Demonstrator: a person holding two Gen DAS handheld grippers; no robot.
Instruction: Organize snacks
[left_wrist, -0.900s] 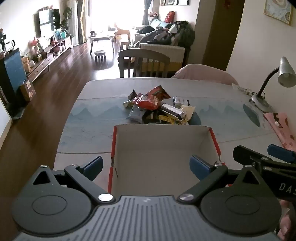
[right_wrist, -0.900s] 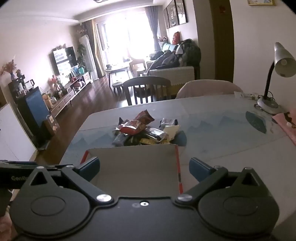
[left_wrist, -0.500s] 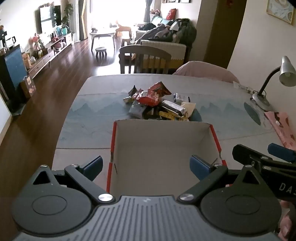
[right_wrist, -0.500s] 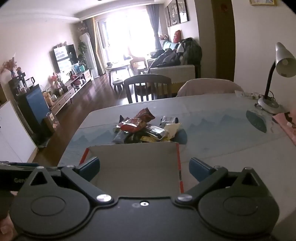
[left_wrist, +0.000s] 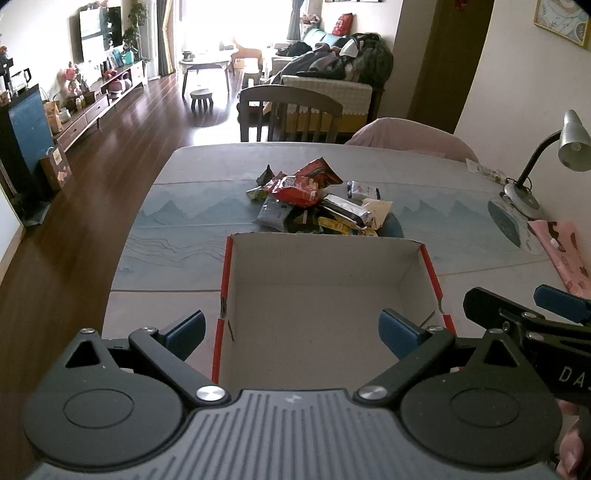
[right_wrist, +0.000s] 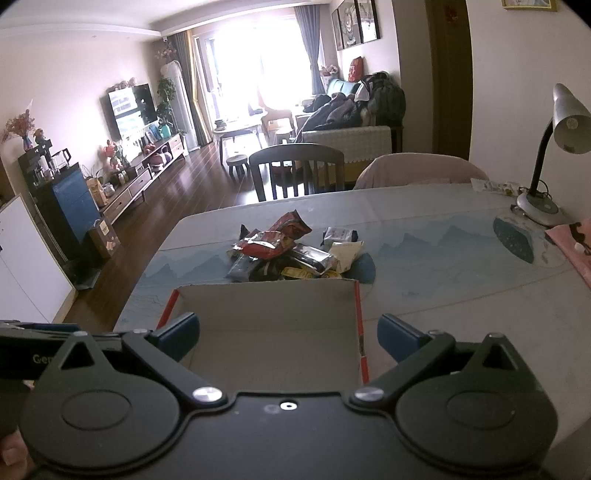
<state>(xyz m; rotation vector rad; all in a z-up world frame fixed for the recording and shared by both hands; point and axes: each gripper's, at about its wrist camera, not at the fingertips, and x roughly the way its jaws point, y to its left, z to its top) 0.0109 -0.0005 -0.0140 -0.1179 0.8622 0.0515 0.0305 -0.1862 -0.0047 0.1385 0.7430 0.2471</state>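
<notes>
A heap of snack packets (left_wrist: 314, 199) (right_wrist: 291, 253), red, silver, black and yellow, lies mid-table just beyond an empty cardboard box (left_wrist: 325, 302) (right_wrist: 273, 325) with red edges. My left gripper (left_wrist: 291, 330) hovers open over the box's near left part, nothing between its blue pads. My right gripper (right_wrist: 288, 336) is open too, above the box's near right side; its fingers (left_wrist: 561, 301) show at the right edge of the left wrist view. Both grippers are well short of the snacks.
A desk lamp (left_wrist: 535, 162) (right_wrist: 554, 155) stands at the table's right, with a pink cloth (left_wrist: 565, 251) near it. Small packets (left_wrist: 484, 171) lie at the far right edge. Two chairs (left_wrist: 291, 114) stand behind the table; wooden floor drops off on the left.
In the left wrist view the box and snacks have slid down and nearer, showing more of the box floor. The right wrist view has barely shifted. Both grippers stayed open.
</notes>
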